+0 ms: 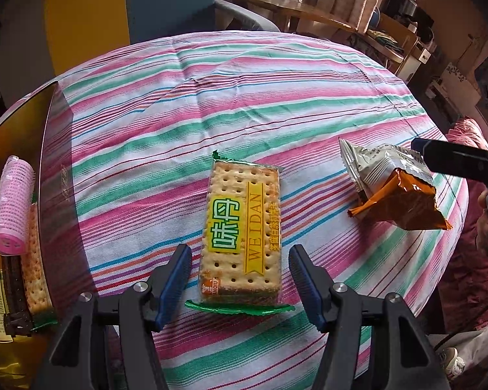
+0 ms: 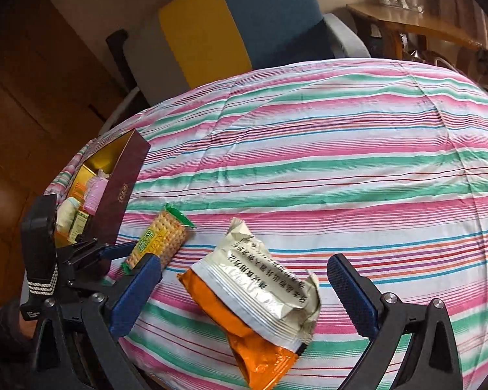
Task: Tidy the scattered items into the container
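A cracker packet (image 1: 242, 230) with a yellow label lies on the striped tablecloth, between the tips of my open left gripper (image 1: 240, 261); it also shows in the right wrist view (image 2: 161, 240). A silver and orange snack bag (image 2: 260, 299) lies between the open fingers of my right gripper (image 2: 244, 273), and shows in the left wrist view (image 1: 397, 188). The dark red box with a gold inside (image 2: 123, 182) stands at the table's left edge (image 1: 53, 175). It holds a pink hair roller (image 1: 13, 201), another cracker packet (image 1: 35, 279) and other small items.
The striped tablecloth (image 1: 244, 97) covers the round table. A chair with yellow and blue panels (image 2: 237, 22) stands behind the table. A wooden side table (image 1: 296, 9) with clear containers stands at the back right. The table edge drops away near my right gripper.
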`<state>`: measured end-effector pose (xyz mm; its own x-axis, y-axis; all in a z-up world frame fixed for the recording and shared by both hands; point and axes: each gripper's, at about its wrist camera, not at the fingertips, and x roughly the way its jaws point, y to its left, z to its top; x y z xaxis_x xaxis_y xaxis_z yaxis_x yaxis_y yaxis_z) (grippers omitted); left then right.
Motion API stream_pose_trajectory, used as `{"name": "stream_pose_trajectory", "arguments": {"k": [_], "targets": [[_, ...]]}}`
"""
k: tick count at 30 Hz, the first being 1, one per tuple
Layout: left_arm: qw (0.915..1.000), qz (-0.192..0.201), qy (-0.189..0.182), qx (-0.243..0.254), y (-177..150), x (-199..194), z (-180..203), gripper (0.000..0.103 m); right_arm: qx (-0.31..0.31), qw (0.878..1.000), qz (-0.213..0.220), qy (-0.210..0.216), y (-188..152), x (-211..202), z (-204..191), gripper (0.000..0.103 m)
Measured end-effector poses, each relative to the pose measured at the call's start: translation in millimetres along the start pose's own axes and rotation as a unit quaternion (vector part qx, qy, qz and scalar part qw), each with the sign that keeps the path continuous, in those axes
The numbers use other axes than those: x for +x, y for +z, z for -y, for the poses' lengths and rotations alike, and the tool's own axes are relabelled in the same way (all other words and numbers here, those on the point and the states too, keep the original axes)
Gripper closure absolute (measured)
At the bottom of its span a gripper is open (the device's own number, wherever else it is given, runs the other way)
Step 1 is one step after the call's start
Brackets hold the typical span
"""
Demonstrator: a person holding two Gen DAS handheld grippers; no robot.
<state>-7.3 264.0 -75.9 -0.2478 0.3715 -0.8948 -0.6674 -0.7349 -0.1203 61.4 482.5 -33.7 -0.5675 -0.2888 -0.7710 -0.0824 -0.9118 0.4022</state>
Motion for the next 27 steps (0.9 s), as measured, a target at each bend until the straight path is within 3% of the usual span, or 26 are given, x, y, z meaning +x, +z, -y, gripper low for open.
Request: {"name": "stream_pose_trajectory", "arguments": {"k": [5,8,12,17,20,26,27], "targets": [[1.0,0.004,0.001,0.004,-1.2,-0.1,0.1,0.04,-0.039,0.998,-0.034,0.034,-27.6,2.9,-28.4,0.0],[1.0,0.003,-0.002,0.003,-1.3,-1.4,-1.2,0.04,-0.056,0.998,-0.03,-0.002,-45.9,1.3,-40.0,0.0],[1.0,0.007,-0.004,0.0,1.2,-4.8,-3.3,0.04,0.022,0.998,0.016,-0.05,-53.2,-8.2,-26.0,0.0],[0.9999,0.015,-0.006,0.003,6.6,-8.7,-2.5,0.04,0.074,0.994,0.056,-0.051,-53.4,-13.4,-28.4,0.0],[0.9999,0.013,-0.006,0.002,7.3,-7.9,-2.8,0.04,0.089,0.99,0.059,-0.087,-47.8,-9.4,-36.2,0.0],[0.9999,0.008,-0.007,0.001,6.1,-5.8,-3.5,0.04,0.122,0.984,0.05,-0.116,-41.6,7.7,-39.0,0.0],[0.9999,0.008,-0.008,0.001,5.8,-6.0,-4.1,0.04,0.127,0.983,0.045,-0.125,-41.9,10.7,-37.5,0.005]]}}
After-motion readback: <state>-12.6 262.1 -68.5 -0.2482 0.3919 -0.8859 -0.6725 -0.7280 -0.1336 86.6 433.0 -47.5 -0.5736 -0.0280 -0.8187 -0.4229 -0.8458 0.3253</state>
